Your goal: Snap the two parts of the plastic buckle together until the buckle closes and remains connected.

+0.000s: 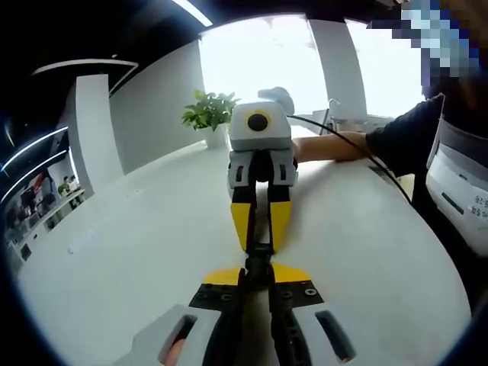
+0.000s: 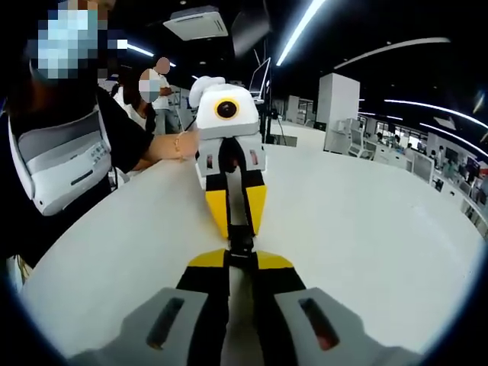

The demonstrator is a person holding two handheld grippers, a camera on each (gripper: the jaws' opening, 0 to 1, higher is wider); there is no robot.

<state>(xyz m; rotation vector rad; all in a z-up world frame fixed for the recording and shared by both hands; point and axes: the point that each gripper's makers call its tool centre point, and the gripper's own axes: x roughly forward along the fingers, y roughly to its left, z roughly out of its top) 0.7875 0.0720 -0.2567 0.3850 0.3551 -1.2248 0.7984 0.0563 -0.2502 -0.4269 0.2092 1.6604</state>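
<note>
Over the white table [image 1: 137, 252] my two grippers meet tip to tip, with a black plastic buckle [image 1: 259, 259] between them. In the left gripper view my left gripper [image 1: 257, 274] rises from the bottom, shut on the near end of the buckle. My right gripper [image 1: 260, 245] faces it from beyond, its yellow fingers [image 1: 279, 221] shut on the far end. In the right gripper view the right gripper [image 2: 240, 262] grips the buckle [image 2: 242, 245] from below and the left gripper [image 2: 238, 231] from beyond. The two buckle parts touch in one line; whether they are latched I cannot tell.
A potted plant [image 1: 210, 114] stands at the table's far side by a bright window. The person [image 2: 61, 152] holding the grippers sits at the table's edge, a forearm [image 1: 335, 145] resting on it. A black cable [image 1: 366, 152] trails across the table. Another person [image 2: 156, 88] stands behind.
</note>
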